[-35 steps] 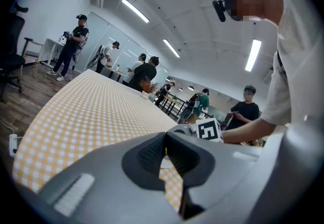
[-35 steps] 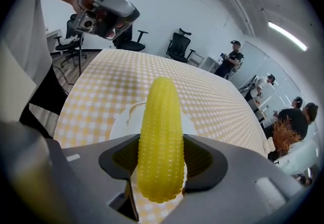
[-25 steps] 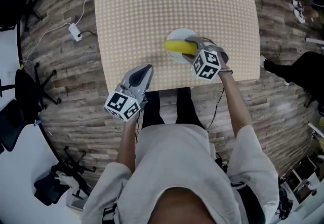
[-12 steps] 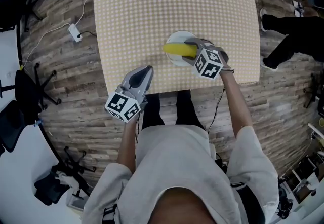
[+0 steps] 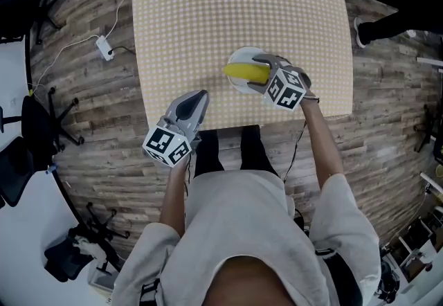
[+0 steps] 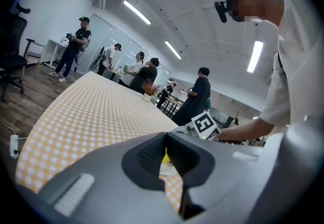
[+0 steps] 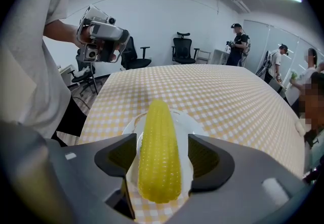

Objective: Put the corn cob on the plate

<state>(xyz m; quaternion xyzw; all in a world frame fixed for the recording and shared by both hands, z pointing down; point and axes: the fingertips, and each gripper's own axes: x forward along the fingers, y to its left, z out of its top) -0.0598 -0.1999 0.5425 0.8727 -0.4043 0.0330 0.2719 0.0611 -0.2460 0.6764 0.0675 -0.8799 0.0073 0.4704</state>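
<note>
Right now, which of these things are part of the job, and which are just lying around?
In the job: corn cob, on the plate; right gripper, jaws just opened, cob between them.
Lying about: left gripper, shut; checked table; power strip on floor; office chair.

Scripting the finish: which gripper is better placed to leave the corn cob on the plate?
The right gripper: its jaws have just been opening and stand apart around the corn cob on the plate; likely it need only back off. The left gripper is shut, at the near edge of the table.
</note>
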